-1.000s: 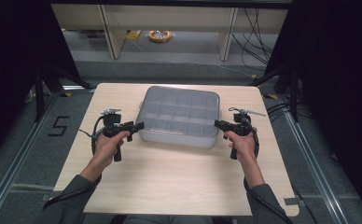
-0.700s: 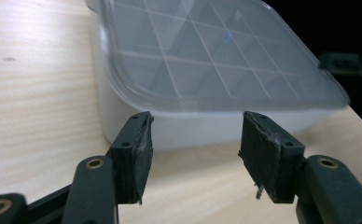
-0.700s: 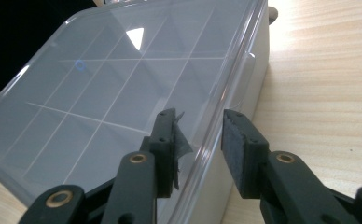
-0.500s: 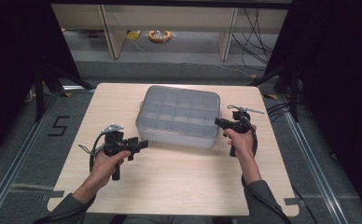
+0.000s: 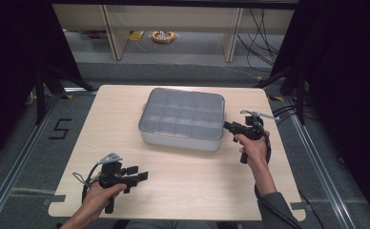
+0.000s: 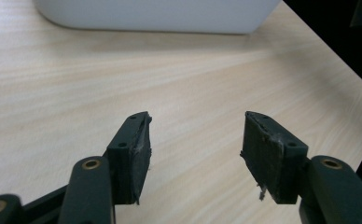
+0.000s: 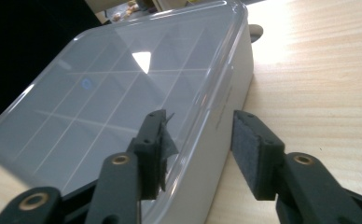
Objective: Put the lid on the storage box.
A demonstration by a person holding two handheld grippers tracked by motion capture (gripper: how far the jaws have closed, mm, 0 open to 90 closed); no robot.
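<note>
Pale wood grain covers the bench (image 5: 183, 191), which fills the middle of the high view. In the lower left of that frame the left tongs (image 5: 142, 176) hang over bare wood near the front edge, gripped by the person's left hand (image 5: 97, 195). They are well apart from the box. In the left gripper view the left tongs (image 6: 195, 149) stand wide open with nothing between the two black pads, and the box's white wall (image 6: 156, 16) runs along the top edge of the frame.

At the centre of the high view sits the grey compartment box (image 5: 183, 119), a shallow rectangular case with a clear lid (image 5: 185, 112) through which a grid of dividers shows. It lies flat on the bench, slightly toward the far side.

Right of centre, the right tongs (image 5: 227, 126) reach the box's right end, held by the right hand (image 5: 252, 145). In the right gripper view the right tongs (image 7: 198, 149) are open and straddle the box's lid rim: one pad sits above the lid (image 7: 123, 98), the other outside the wall (image 7: 226, 140). Whether the pads touch the plastic cannot be told.
</note>
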